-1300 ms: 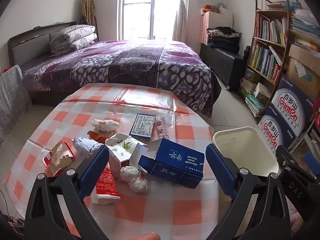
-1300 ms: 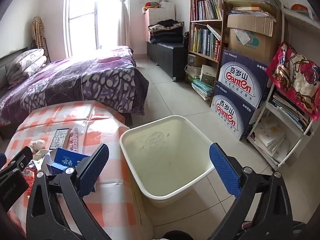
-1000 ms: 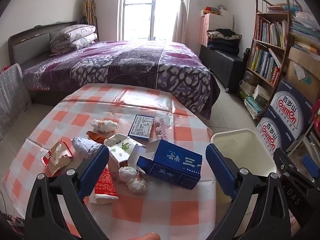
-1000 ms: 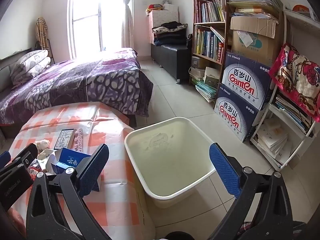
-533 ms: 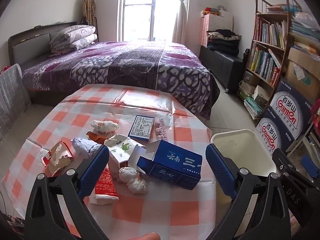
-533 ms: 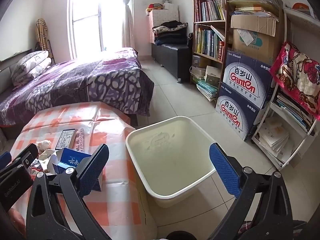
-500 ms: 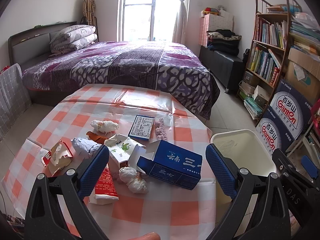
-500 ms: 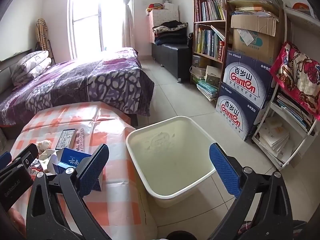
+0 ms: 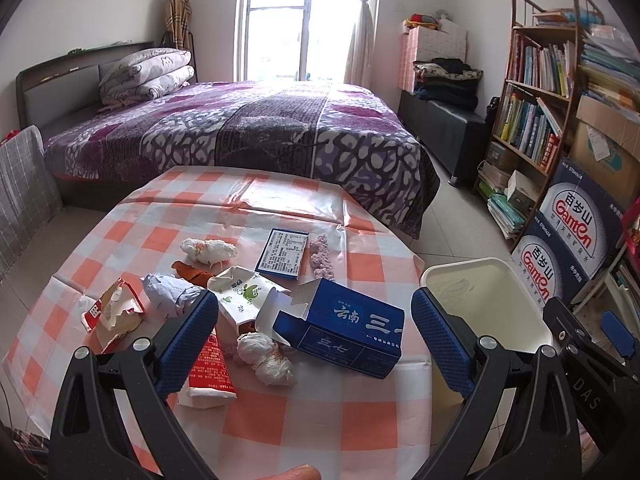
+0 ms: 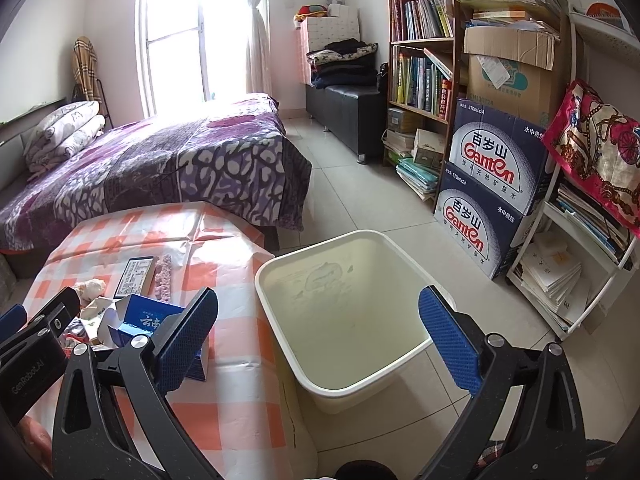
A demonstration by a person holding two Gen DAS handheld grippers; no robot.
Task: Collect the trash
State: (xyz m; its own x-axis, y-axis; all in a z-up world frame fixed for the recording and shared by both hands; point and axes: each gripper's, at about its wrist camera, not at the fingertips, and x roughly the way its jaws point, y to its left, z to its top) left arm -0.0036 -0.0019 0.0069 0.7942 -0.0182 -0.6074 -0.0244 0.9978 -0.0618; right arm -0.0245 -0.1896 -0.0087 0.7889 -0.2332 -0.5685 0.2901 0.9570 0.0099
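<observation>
Trash lies scattered on the near half of the tabletop (image 9: 120, 236), which wears an orange-and-white checked cloth; one large blue carton (image 9: 348, 330) with an open flap lies on its side nearest the tabletop's right edge; one small flat blue box (image 9: 284, 253) with a printed label lies beyond it, just beside one strip of pinkish crumpled material (image 9: 321, 256); one green-and-white printed carton (image 9: 244, 294), torn open, lies between the blue carton and one bluish-white paper ball (image 9: 168, 293); one red-and-white torn packet (image 9: 114, 314) sits at the left, apart from the rest; one red tube-like wrapper (image 9: 210, 368) lies partly behind the left finger; two white crumpled wads are in view, one far (image 9: 208, 250) and one near (image 9: 266, 358), the near one touching the blue carton's flap; one brown scrap (image 9: 191, 272) shows beside the far wad.

One cream bin (image 10: 348, 312) stands on the tiled floor against the tabletop's right side, its inside bare.

Left gripper (image 9: 314, 344) hangs above the trash with its jaws spread wide, holding nothing; right gripper (image 10: 318, 342) hangs over the bin with its jaws likewise spread wide and holding nothing.

Beyond stand one bed (image 9: 248, 136) with a purple patterned cover, one bookshelf (image 10: 420, 60), and two stacked blue Ganten boxes (image 10: 492, 184).
</observation>
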